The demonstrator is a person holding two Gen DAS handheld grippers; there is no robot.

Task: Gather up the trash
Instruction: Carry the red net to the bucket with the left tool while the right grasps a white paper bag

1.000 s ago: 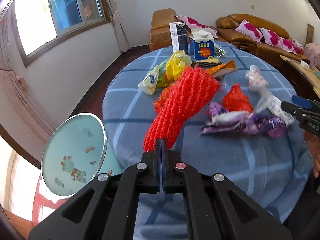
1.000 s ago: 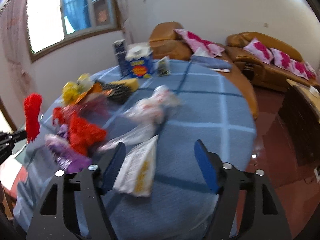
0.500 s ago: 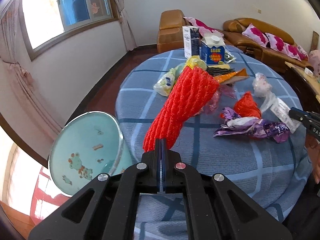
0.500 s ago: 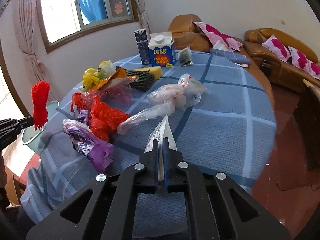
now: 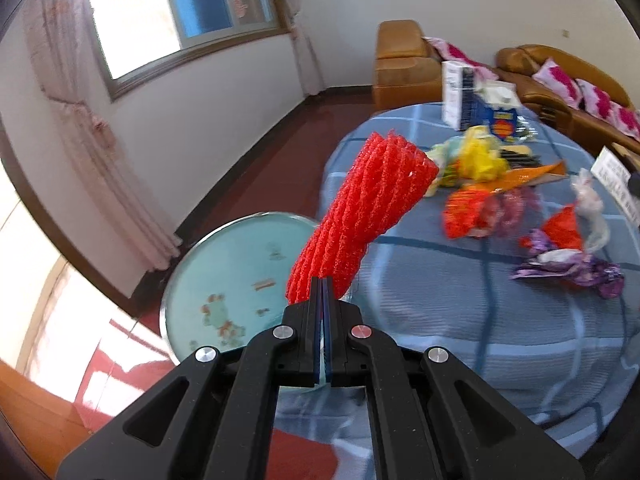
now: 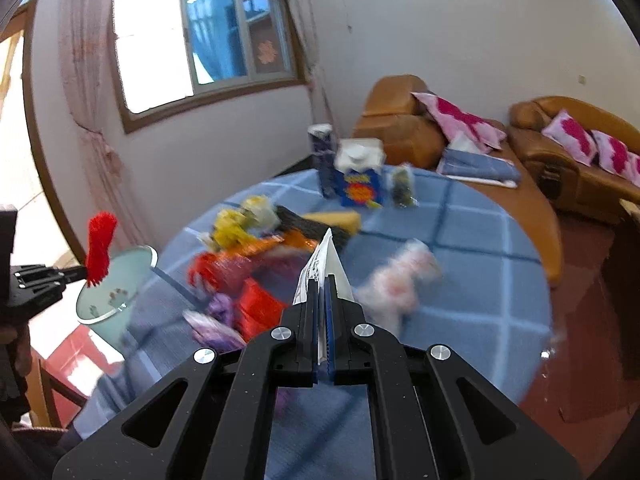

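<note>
Our left claw (image 5: 322, 280) is clamped on the lower end of a red foam net (image 5: 364, 216), which sticks up over the rim of the pale green bin (image 5: 224, 280) beside the surface (image 5: 460, 320). Our right claw (image 6: 322, 280) pinches a white wrapper (image 6: 325, 264) held above the blue checked cloth. Beyond lie a purple wrapper (image 5: 572, 266), yellow bag (image 5: 480, 158), clear bag (image 6: 400, 284) and milk carton (image 6: 360, 176).
</note>
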